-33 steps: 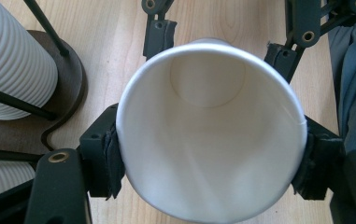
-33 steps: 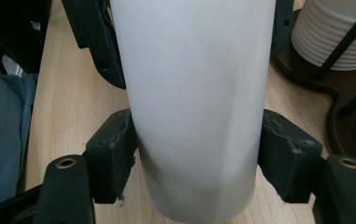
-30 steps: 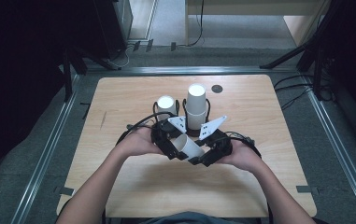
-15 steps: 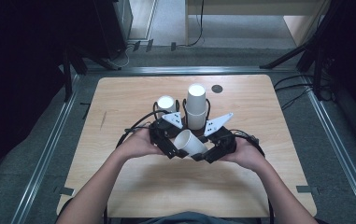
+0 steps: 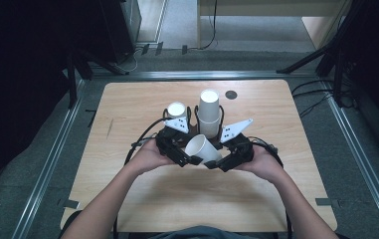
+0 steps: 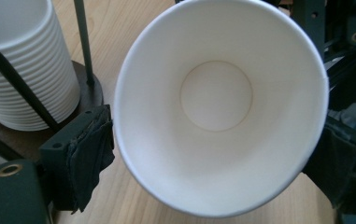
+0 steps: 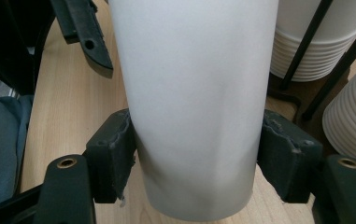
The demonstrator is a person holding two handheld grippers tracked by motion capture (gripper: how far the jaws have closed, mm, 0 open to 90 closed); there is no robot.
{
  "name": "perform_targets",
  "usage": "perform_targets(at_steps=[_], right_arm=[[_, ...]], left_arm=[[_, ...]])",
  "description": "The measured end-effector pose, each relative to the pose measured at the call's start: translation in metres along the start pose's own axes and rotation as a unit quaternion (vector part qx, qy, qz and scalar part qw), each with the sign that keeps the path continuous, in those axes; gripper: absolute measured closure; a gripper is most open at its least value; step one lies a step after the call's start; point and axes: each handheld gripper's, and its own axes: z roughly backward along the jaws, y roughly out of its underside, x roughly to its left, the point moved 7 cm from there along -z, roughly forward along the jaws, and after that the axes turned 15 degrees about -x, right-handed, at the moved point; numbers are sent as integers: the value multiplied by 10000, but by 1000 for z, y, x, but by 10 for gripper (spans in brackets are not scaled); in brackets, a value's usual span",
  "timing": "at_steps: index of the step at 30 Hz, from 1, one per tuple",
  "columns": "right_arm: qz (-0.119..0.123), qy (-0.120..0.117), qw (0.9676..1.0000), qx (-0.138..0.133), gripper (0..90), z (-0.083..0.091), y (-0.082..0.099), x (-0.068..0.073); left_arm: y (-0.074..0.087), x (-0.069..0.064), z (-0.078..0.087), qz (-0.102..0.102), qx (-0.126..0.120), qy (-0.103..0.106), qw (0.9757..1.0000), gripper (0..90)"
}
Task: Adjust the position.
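A white paper cup (image 5: 202, 148) lies tilted in the air between my two grippers, low over the wooden table (image 5: 127, 109). My right gripper (image 5: 218, 163) is shut on its body; in the right gripper view its pads (image 7: 112, 154) press the cup (image 7: 194, 93) on both sides near the base. My left gripper (image 5: 192, 159) stands at the cup's mouth. Its jaws have just been opening, and its pads (image 6: 91, 154) now flank the round rim of the cup (image 6: 217, 107) without squeezing it.
Just beyond the hands, a black wire holder carries a tall stack of white cups (image 5: 209, 112) and a shorter stack (image 5: 177, 110). A small dark disc (image 5: 231, 94) lies near the table's far edge. Cables trail from both grippers.
The left gripper's jaws have spread at the cup's rim. The cup has tipped a little, its mouth turned more to the left. Both hands stay where they were.
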Motion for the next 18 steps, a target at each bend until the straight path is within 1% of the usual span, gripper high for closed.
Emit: perform_targets(at_steps=[2,3,5,7,9,10,12,13,15,16,18], right_arm=[[-13,4,10000,-7,326,0,0,0],[-22,-7,10000,-14,326,0,0,0],[-6,-6,10000,-46,326,0,-1,0],[-26,-6,10000,-77,326,0,-1,-1],[-30,-14,9999,-102,326,1,-2,-1],[-32,-21,9999,-114,326,1,-2,-1],[-60,-31,9999,-142,326,1,-2,-1],[-69,-35,9999,-147,326,1,-2,-1],[-81,-40,9998,-183,326,1,-3,-1],[-96,-47,9998,-190,326,1,-3,-1],[-122,-67,9997,-194,326,1,-3,-1]], left_arm=[[0,0,-1,50,-46,22,10000,93],[0,0,-1,55,-78,-14,10000,93],[-1,0,-2,150,-167,53,9997,93],[-2,0,-1,207,-233,30,9995,128],[-2,1,-1,309,-285,39,9991,129],[-2,1,-1,320,-317,35,9990,129],[-3,1,-1,408,-364,68,9985,130],[-2,1,-1,360,-372,48,9986,131],[-3,0,-2,377,-378,79,9985,136],[-3,-1,-3,357,-418,58,9985,143],[-5,-1,-2,393,-521,89,9978,173]])
